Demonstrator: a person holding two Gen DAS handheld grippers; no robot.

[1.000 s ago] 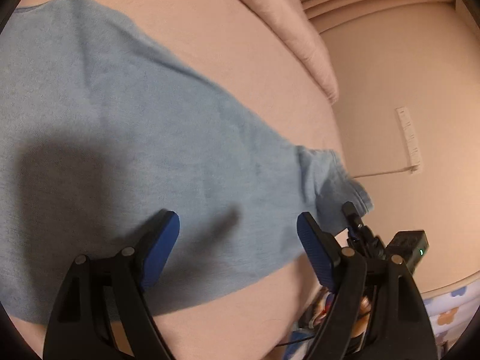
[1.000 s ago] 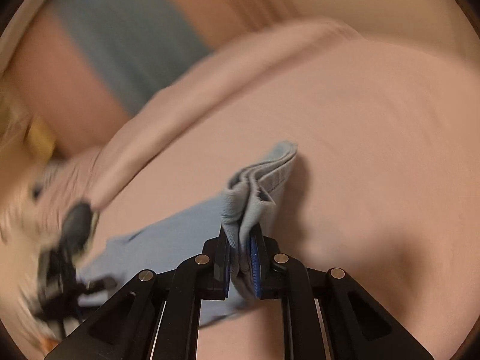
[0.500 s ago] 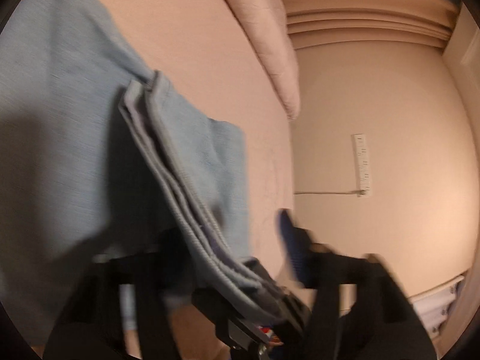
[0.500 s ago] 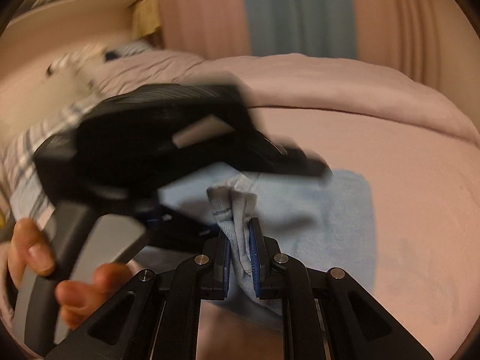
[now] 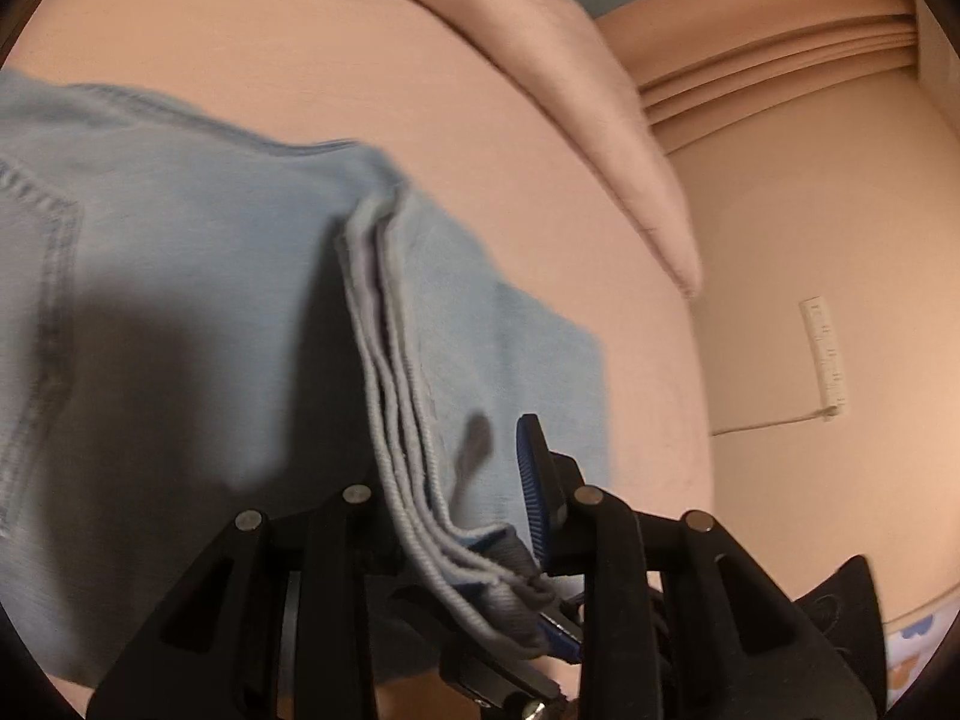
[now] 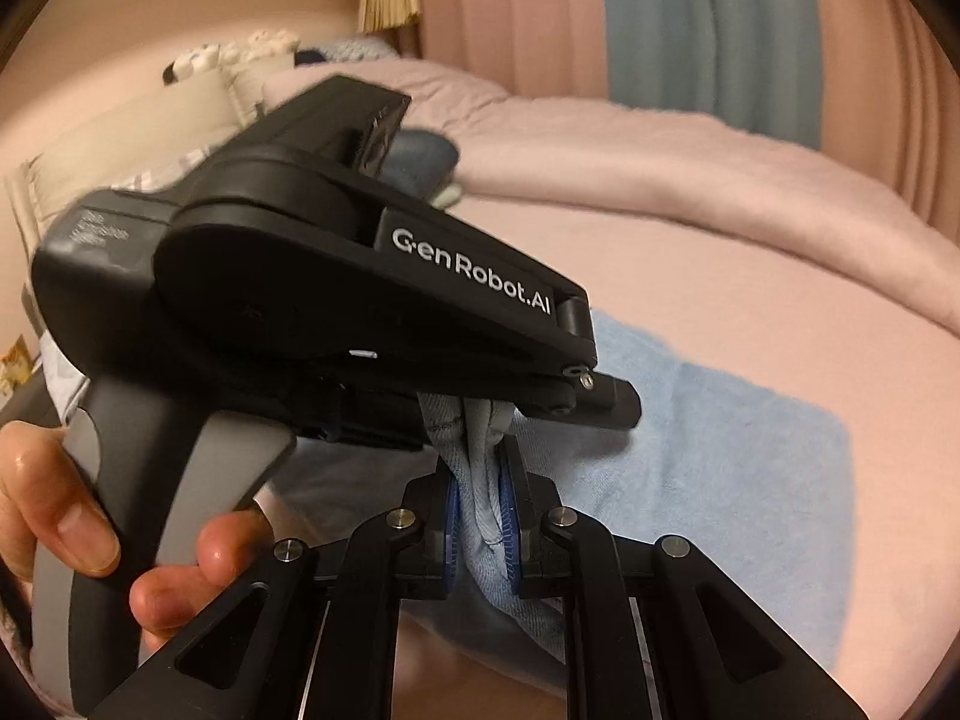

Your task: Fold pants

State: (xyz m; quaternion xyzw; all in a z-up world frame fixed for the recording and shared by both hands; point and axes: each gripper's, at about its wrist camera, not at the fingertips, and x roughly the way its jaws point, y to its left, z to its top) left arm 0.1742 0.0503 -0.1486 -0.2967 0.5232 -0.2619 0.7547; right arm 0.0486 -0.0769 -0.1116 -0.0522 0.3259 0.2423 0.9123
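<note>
Light blue pants (image 5: 180, 312) spread on a pink bed (image 5: 360, 60), their stacked hems (image 5: 396, 396) between the left gripper (image 5: 456, 516) as its blue-padded fingers (image 5: 534, 480) close, rolled pink blanket (image 5: 600, 120) along the bed's far edge

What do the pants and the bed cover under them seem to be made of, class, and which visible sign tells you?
Pants: light blue denim, probably cotton, matte; fine twill ribbing, a stitched seam and thick layered hems show it. Bed cover: soft pink fabric, perhaps fleece or brushed cotton; its matte, slightly fuzzy surface suggests that, though the weave is too blurred to tell.
</note>
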